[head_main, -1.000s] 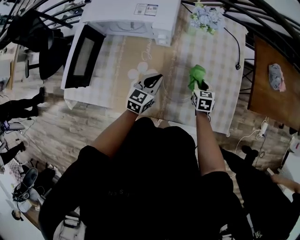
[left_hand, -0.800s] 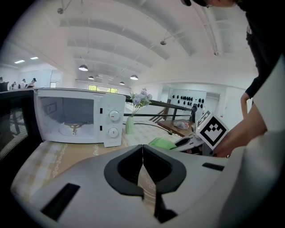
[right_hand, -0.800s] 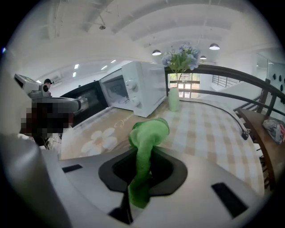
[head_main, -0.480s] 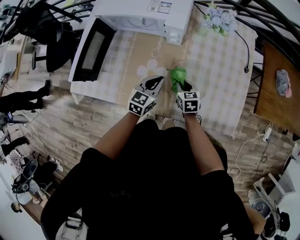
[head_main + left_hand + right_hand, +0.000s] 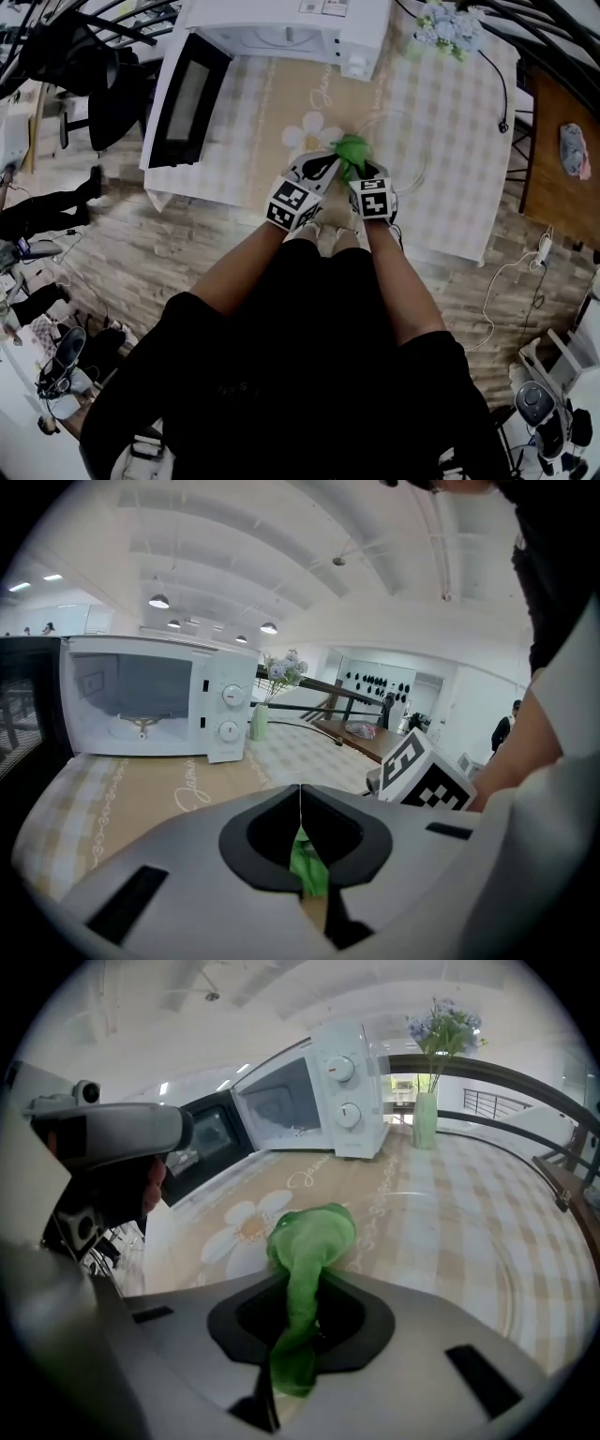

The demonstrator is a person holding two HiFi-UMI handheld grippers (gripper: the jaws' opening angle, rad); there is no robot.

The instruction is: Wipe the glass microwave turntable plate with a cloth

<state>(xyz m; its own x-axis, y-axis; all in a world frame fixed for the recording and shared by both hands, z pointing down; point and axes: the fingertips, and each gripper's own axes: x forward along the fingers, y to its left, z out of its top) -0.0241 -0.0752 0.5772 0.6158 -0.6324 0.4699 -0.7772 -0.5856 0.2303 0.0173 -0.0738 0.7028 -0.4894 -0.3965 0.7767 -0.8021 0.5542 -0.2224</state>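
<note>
Observed from beside the table: the glass turntable plate (image 5: 419, 174) lies flat on the checked tablecloth (image 5: 450, 103), in front of the microwave (image 5: 281, 21) on its control-panel side. The microwave door (image 5: 183, 98) hangs open.

The right gripper (image 5: 300, 1290) has its jaws clamped on the green cloth (image 5: 314, 1232). The bunched end sticks out past the tips and sits at the plate's rim, on the side toward the microwave door and just beside the daisy print (image 5: 305, 137).

The left gripper (image 5: 300, 792) has its jaws closed tip to tip. A sliver of green shows in the slit below the tips; whether it is pinched there cannot be told.

Change noted: a second ago the right gripper stood well apart from the left, further from the microwave door. It has since moved across and now sits just beside the left gripper, carrying the cloth with it.
</note>
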